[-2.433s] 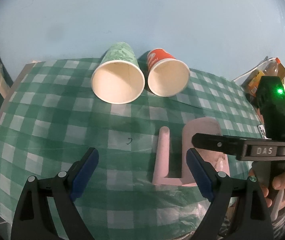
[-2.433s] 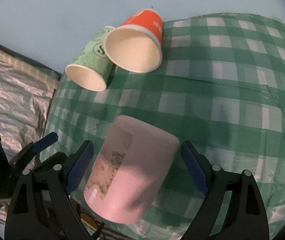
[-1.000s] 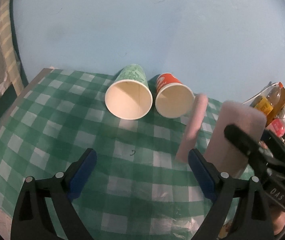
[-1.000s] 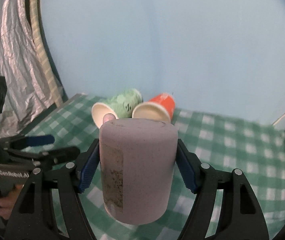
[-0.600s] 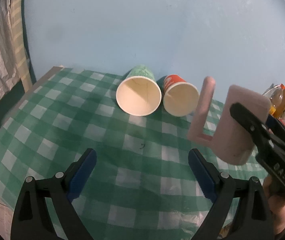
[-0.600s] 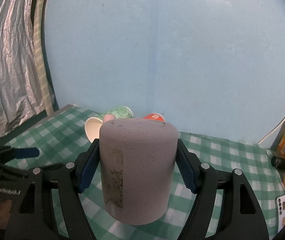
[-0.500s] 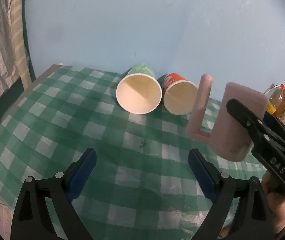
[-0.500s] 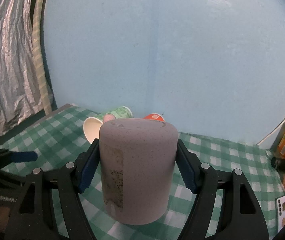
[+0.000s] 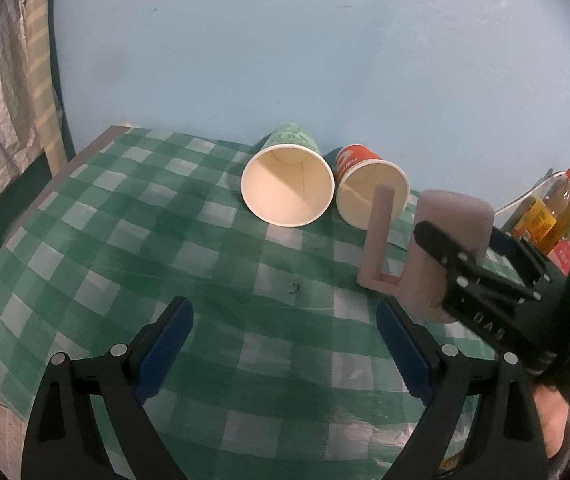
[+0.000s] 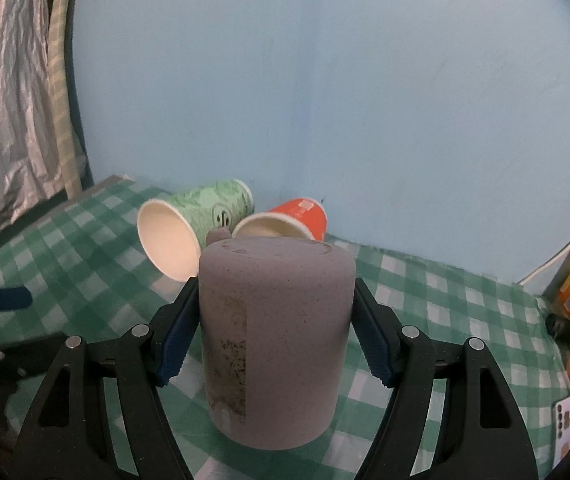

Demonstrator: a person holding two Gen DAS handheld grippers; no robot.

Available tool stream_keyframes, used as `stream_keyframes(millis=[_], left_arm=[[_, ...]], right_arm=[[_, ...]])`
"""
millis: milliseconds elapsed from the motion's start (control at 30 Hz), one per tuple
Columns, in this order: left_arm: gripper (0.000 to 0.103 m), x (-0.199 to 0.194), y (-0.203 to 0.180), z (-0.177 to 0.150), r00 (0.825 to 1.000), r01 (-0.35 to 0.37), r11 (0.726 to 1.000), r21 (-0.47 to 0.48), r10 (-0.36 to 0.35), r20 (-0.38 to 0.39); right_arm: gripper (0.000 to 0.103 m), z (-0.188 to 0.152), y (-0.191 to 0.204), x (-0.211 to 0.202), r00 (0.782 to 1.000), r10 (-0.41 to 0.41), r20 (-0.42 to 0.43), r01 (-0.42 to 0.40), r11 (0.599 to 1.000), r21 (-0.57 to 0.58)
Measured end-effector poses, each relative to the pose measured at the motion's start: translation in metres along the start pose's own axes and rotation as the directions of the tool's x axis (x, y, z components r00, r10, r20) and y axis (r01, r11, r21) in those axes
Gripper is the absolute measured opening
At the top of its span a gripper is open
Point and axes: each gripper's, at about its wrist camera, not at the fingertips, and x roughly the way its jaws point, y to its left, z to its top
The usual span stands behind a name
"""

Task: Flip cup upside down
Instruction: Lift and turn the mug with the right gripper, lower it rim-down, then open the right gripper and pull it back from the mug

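Note:
A pink speckled mug (image 10: 277, 344) stands upside down, base up, between the blue pads of my right gripper (image 10: 275, 340), which is shut on its sides. Its rim sits at or just above the green checked tablecloth (image 10: 437, 300); I cannot tell if it touches. In the left wrist view the mug (image 9: 445, 256) is at the right with its handle (image 9: 377, 248) pointing left, and the right gripper (image 9: 481, 280) clamps it. My left gripper (image 9: 285, 340) is open and empty over the cloth, left of the mug.
A green paper cup (image 9: 289, 188) and a red paper cup (image 9: 369, 196) lie on their sides at the back against the blue wall, mouths toward me. Bottles and packets (image 9: 549, 212) stand at the right edge. A phone (image 10: 563, 416) lies front right. Foil sheeting (image 10: 1, 120) hangs left.
The right gripper took the mug from lying on the cloth, lifted and turned it base-up, then lowered it toward the cloth. The left gripper stayed open, nearly still.

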Motion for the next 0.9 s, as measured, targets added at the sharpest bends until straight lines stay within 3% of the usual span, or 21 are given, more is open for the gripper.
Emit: stream_keyframes(millis=[367,700,900], left_arm=[[0.094,-0.008,-0.003,-0.004,1.0,-0.005,1.0,0.012,0.004,0.026],[0.096,-0.012,-0.005,-0.007,0.999,-0.019,1.0,0.017,0.018,0.05],[0.102,-0.03,-0.009,-0.009,0.992,-0.031,0.999,0.027,0.027,0.121]], right_arm=[[0.073,-0.025,-0.003,-0.013,0.999,0.027,-0.027,-0.026,0.999,0.028],[0.073,-0.028,-0.012,-0.015,0.998,0.062,-0.033,-0.059,0.993,0.098],[0.081,-0.027,-0.018,-0.033,0.999,0.053,-0.002,-0.052,0.991,0.124]])
